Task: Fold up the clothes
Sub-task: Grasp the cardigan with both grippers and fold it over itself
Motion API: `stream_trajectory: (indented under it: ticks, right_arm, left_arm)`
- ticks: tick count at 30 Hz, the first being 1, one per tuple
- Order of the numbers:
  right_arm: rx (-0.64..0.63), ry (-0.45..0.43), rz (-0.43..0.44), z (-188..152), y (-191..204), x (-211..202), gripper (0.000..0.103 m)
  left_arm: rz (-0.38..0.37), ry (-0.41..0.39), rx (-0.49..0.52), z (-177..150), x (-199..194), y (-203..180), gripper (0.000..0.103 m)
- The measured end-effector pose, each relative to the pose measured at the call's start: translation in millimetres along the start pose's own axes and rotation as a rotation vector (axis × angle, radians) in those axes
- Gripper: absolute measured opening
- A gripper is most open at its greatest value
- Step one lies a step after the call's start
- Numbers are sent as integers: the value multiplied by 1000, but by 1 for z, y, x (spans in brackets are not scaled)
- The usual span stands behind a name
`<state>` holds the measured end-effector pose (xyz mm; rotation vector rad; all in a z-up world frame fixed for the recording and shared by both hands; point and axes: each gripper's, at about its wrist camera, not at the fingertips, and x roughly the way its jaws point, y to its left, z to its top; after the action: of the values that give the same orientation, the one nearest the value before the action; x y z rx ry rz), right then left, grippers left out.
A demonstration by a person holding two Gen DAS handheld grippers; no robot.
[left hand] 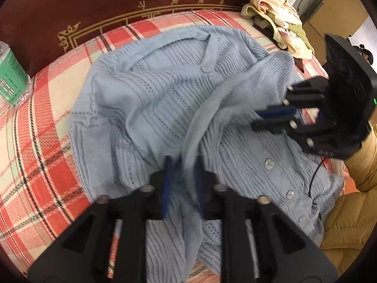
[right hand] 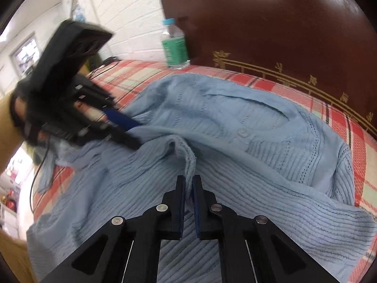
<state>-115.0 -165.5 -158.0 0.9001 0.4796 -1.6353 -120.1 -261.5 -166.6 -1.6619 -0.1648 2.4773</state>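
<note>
Clearly both tools, left tool and right tool, pinch the blue cardigan. Thin bites of knit may slip free when lifted.

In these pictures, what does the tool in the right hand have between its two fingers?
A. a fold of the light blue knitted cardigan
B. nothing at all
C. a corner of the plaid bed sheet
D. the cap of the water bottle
A: in the right wrist view, the right tool is shut on a raised ridge of the light blue cardigan, while the water bottle stands far off by the headboard.
</note>
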Motion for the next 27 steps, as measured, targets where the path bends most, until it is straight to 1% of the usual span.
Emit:
stream_trajectory:
  ticks: [3,6,7,8,9,10,11,12,13,14,15,17,18,19,20,21,23,24,27]
  right_arm:
    - [-71,24,4,-7,16,-6,5]
    - [-97,71,11,-13,22,1,8]
    - [-100,86,12,-16,23,3,10]
    - [-108,96,13,-20,23,3,11]
    - [-102,93,19,-22,22,1,12]
    - [-88,82,29,-23,19,-3,12]
    - [-74,71,38,-24,17,-7,13]
    - [-60,55,45,-24,15,-13,15]
    - [-46,35,51,-24,13,-18,23]
    - [-33,20,57,-24,11,-22,27]
    - [-21,8,63,-24,10,-26,27]
    - [-10,-9,63,-23,10,-29,28]
    - [-12,-17,58,-23,11,-30,28]
    - [-14,-20,56,-21,12,-30,28]
    - [-15,-22,57,-18,12,-28,28]
    - [-15,-24,58,-16,13,-27,27]
    - [-17,-26,56,-12,15,-22,28]
    - [-16,-26,56,-10,15,-18,28]
    - [-11,-23,68,-3,17,-7,28]
  left_arm:
    - [18,-37,-41,11,-7,9,13]
    - [100,-62,-61,18,-12,15,13]
    - [76,-61,-61,17,-14,15,13]
    - [33,-58,-65,15,-15,15,14]
    - [-18,-52,-65,12,-17,14,25]
    - [-70,-50,-58,7,-19,11,50]
    - [-97,-49,-45,2,-21,7,66]
    - [-102,-44,-25,-1,-21,3,82]
    - [-103,-37,-2,-5,-19,-1,82]
    - [-103,-30,21,-8,-18,-5,82]
    - [-105,-15,29,-10,-14,-7,81]
    - [-106,20,27,-11,-4,-9,65]
    - [-97,36,26,-10,1,-10,46]
    - [-84,51,27,-10,7,-10,34]
    - [-70,56,27,-10,9,-10,29]
    - [-55,56,27,-10,10,-11,20]
    - [-31,42,8,-9,5,-6,18]
    - [-18,32,0,-7,1,-4,14]
    - [32,7,-22,1,-10,5,13]
